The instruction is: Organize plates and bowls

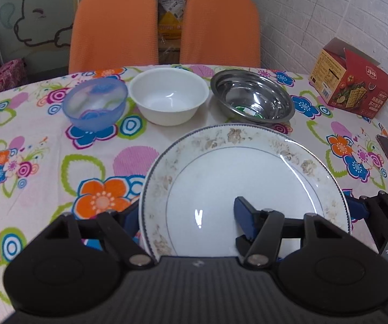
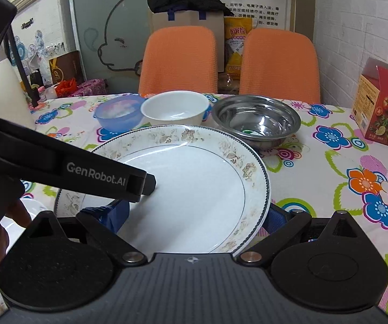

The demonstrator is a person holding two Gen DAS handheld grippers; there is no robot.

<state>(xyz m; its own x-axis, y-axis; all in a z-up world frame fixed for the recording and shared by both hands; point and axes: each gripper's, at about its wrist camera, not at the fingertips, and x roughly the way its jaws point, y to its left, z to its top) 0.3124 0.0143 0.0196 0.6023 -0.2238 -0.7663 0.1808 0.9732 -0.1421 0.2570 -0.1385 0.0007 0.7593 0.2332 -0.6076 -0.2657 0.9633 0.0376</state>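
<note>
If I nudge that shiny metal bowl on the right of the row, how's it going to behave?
The metal bowl looks thin-walled steel, so it is probably light for its size and stiff. Its base seems narrow under a wide flared rim, so a push on the rim might rock it. On the flowered tablecloth it would likely drag rather than glide; breakage seems unlikely.

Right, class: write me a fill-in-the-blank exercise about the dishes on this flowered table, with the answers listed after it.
1. The white ceramic bowl stands between the translucent blue plastic bowl and the shiny ____ bowl.
2. The white plate with a floral rim is nearer the cameras than the ____ bowls.
3. Behind the table stand two ____ chairs.
4. The red cracker box stands near the white ____ wall.

Answers: steel, three, orange, brick
</note>
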